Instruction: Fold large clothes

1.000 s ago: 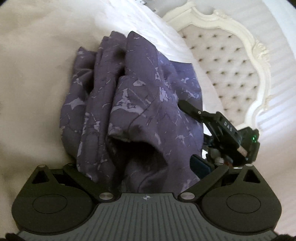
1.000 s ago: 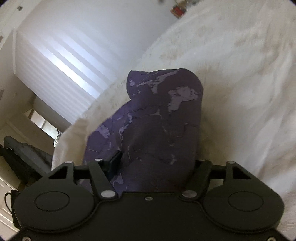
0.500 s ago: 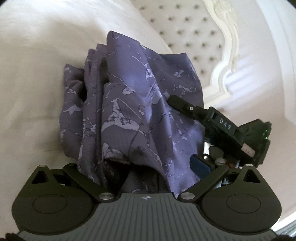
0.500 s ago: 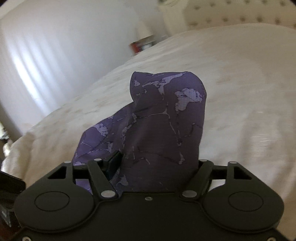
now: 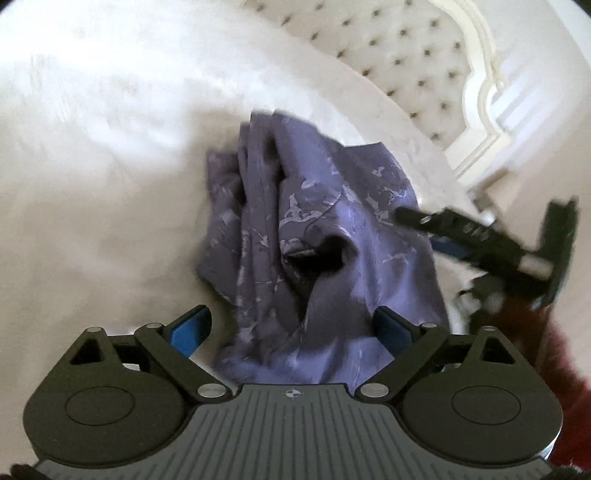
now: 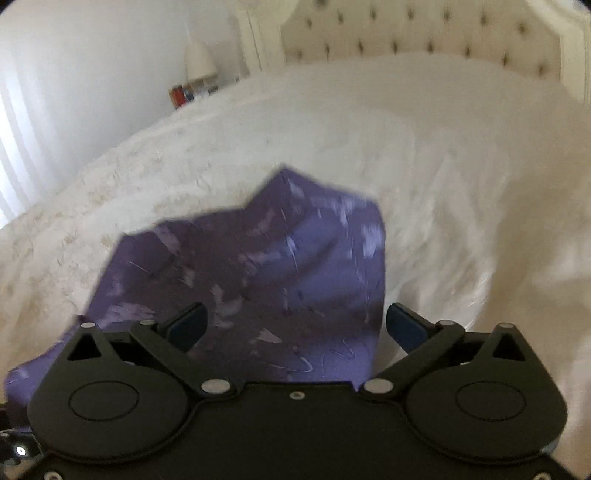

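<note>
A purple patterned garment (image 5: 314,240) lies bunched on the white bed (image 5: 92,166). My left gripper (image 5: 295,328) is open, its blue pads apart, with the cloth lying loose between them. The right gripper shows in the left wrist view (image 5: 480,236) at the garment's right edge, blurred. In the right wrist view the garment (image 6: 258,266) lies in a crumpled heap on the bed (image 6: 443,184). My right gripper (image 6: 295,325) is open just above the cloth's near edge, not gripping it.
A cream tufted headboard (image 5: 417,62) stands at the bed's far end, and it also shows in the right wrist view (image 6: 424,33). A nightstand with a white lamp (image 6: 199,59) and small items is at the back left. A red sleeve (image 5: 546,339) is at the right.
Both grippers have opened and let go of the garment, which has dropped onto the bed. Both views have swung toward the headboard.
</note>
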Available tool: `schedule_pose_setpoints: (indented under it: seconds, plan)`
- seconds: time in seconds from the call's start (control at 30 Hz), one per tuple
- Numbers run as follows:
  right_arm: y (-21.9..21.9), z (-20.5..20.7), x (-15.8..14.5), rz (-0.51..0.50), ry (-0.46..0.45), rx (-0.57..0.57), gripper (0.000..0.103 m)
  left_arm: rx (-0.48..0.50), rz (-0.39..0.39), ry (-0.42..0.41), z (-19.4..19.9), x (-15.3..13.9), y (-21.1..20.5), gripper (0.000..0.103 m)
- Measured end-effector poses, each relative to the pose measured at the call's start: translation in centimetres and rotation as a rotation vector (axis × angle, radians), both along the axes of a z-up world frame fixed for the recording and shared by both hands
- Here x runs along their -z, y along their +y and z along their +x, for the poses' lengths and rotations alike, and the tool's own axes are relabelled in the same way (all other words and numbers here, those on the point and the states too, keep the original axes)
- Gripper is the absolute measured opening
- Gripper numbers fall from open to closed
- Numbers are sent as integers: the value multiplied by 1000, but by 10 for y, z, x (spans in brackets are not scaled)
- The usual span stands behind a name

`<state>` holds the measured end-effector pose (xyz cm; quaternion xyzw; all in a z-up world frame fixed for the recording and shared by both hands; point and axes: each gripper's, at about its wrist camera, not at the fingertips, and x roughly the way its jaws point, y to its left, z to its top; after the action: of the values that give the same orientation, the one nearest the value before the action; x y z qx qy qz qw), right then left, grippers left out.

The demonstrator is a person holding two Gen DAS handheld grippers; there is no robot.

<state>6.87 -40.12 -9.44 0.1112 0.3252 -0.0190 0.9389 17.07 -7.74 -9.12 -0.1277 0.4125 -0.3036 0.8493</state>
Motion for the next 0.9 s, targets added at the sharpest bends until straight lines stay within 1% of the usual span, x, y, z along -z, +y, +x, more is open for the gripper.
schedule_pose_setpoints:
  seconds: [0.13,0.2,0.33,0.47,0.6,0.7,0.8,0.9]
  plan:
    - [6,-35,-27,29,-80,55,102,8,123,-142,-30,-25,2,95]
    - [8,-53,-39,49,-105,79,102,6,166,-201,-47,-36,3,96]
    - [21,-87,-51,71,-121,120,102,0,216,-328,-84,-59,10,96]
    - [38,-111,-54,78,-124,147,102,-23,271,-399,-115,-78,6,96]
    - [54,-136,-59,44,-110,171,102,-61,336,-449,-137,-89,-4,95]
    - [62,-153,-62,55,-88,175,102,-102,365,-466,-148,-93,-6,95]
    - [67,-169,-64,77,-67,191,102,-137,383,-456,-159,-98,-2,95]
    - [74,-182,-64,92,-36,205,102,-140,386,-428,-161,-100,1,95]
